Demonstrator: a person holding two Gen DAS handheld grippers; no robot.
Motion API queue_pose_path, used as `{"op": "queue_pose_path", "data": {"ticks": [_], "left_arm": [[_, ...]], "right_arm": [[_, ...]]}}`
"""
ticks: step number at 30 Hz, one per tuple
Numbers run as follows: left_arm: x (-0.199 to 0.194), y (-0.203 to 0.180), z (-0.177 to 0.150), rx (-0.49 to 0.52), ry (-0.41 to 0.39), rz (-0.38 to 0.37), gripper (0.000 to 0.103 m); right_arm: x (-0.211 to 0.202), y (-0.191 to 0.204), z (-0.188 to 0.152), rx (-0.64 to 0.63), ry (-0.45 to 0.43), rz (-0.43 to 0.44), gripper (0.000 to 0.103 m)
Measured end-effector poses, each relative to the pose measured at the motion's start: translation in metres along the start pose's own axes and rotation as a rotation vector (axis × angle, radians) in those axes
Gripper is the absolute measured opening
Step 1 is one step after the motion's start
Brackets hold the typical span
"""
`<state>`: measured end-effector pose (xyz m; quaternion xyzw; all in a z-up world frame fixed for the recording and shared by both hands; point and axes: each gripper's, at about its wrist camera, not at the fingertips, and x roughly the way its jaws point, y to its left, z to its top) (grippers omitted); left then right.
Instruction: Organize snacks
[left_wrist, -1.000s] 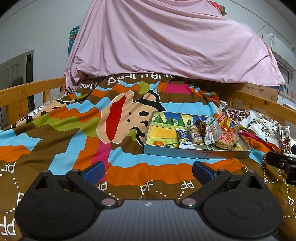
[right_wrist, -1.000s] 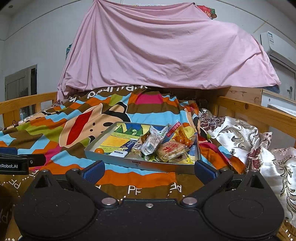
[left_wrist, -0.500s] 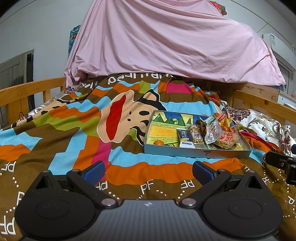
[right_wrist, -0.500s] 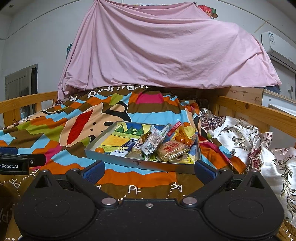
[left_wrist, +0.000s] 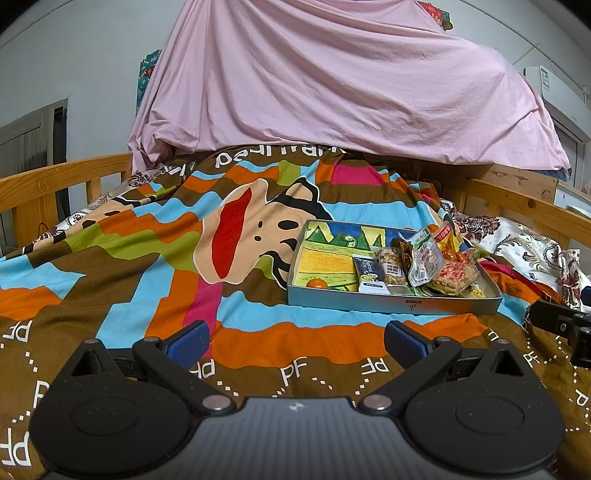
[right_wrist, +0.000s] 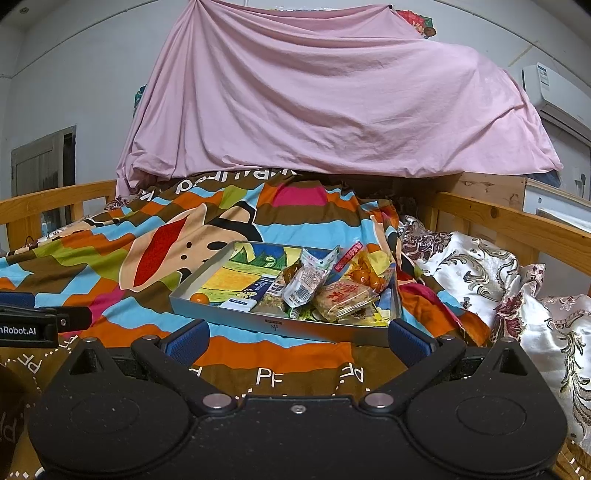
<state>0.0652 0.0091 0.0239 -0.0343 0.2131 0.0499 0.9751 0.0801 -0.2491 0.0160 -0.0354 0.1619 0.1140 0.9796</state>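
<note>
A shallow grey tray (left_wrist: 391, 304) sits on the striped blanket (left_wrist: 147, 258) of the bed, right of centre in the left wrist frame and mid-frame in the right wrist one. All the snacks lie inside it, none on the blanket, so the tray seems to serve as the collecting place. They crowd its right half, partly piled. Countable are one small orange (left_wrist: 317, 283), one blue packet (left_wrist: 369, 275), one nut bar (left_wrist: 393, 271), one clear pouch (left_wrist: 424, 256), one red-printed cracker pack (left_wrist: 452, 277) and a bag of orange sweets (right_wrist: 364, 275); what lies beneath is unclear. The left tongs (left_wrist: 297, 338) and right tongs (right_wrist: 297, 338) both hang low over the blanket short of the tray, released wide and grasping nothing.
</note>
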Motion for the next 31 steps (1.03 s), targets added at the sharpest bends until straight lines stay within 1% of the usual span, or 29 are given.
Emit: {"op": "queue_pose_path", "data": {"ticks": [5,8,12,20,31], "left_arm": [[-0.0015,0.0005,-0.0046,0.001,0.012,0.04,0.103],[-0.0058,0.0021,-0.0049,-0.008,-0.007,0.038,0.103],[-0.0055,0.002,-0.0009,-0.019,-0.002,0.039,0.103],[-0.005,0.0013,0.0,-0.011,0.001,0.052,0.103],[-0.0038,0.001,0.0006,-0.011,0.001,0.051,0.103]], "right_arm": [[-0.0004,0.0002,-0.0003,-0.002,0.001,0.0,0.102],[-0.0008,0.0007,-0.001,-0.003,0.001,0.001,0.102],[0.0004,0.0027,-0.0013,-0.004,0.002,0.001,0.102],[0.0002,0.0033,-0.0015,-0.006,0.003,0.002,0.102],[0.0,0.004,-0.0017,-0.007,0.005,0.002,0.102]]}}
